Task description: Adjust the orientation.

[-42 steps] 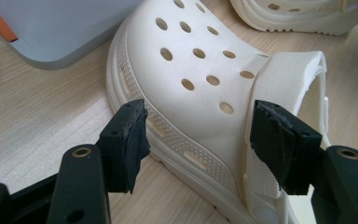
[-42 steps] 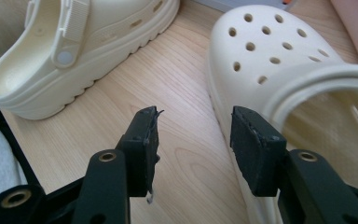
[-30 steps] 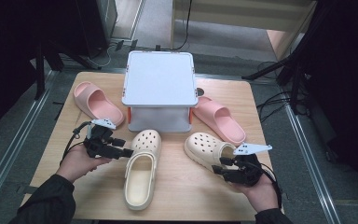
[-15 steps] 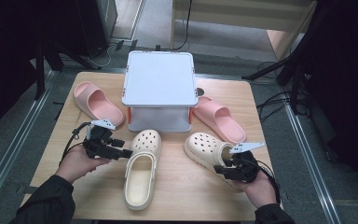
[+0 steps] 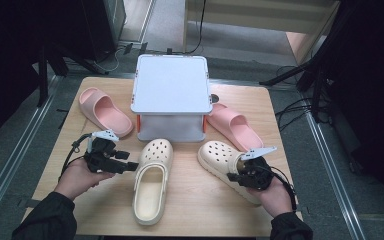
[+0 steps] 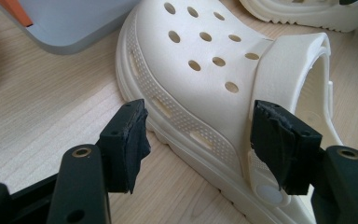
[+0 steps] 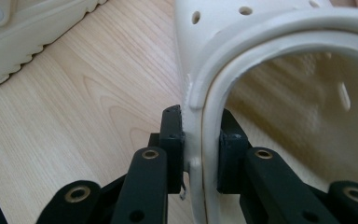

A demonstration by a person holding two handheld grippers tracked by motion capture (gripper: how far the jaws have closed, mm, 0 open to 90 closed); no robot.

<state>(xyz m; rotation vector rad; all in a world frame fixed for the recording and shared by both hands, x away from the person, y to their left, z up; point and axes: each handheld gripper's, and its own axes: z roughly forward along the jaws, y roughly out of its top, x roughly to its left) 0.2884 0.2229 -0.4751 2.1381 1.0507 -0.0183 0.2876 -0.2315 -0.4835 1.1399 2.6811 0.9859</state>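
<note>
Two cream clogs lie on the wooden table (image 5: 195,210). My right gripper (image 5: 236,176) sits at the near side of the right clog (image 5: 220,160). Its jaws have just been closing, and they now pinch the side wall of that clog (image 7: 270,60) at the foot opening, one pad outside and one inside. My left gripper (image 5: 126,165) is open beside the left clog (image 5: 152,182). In the left gripper view its fingertips (image 6: 127,142) stand wide apart in front of that clog's (image 6: 200,70) side and heel strap, not touching it.
A white lidded box (image 5: 171,95) stands at the back middle of the table. A pink slide (image 5: 105,112) lies to its left and another pink slide (image 5: 235,125) to its right. The table's front edge runs just behind both hands.
The right gripper has moved a little left and down onto the right clog, and its jaws have closed on the rim. The left gripper has stayed where it was.
</note>
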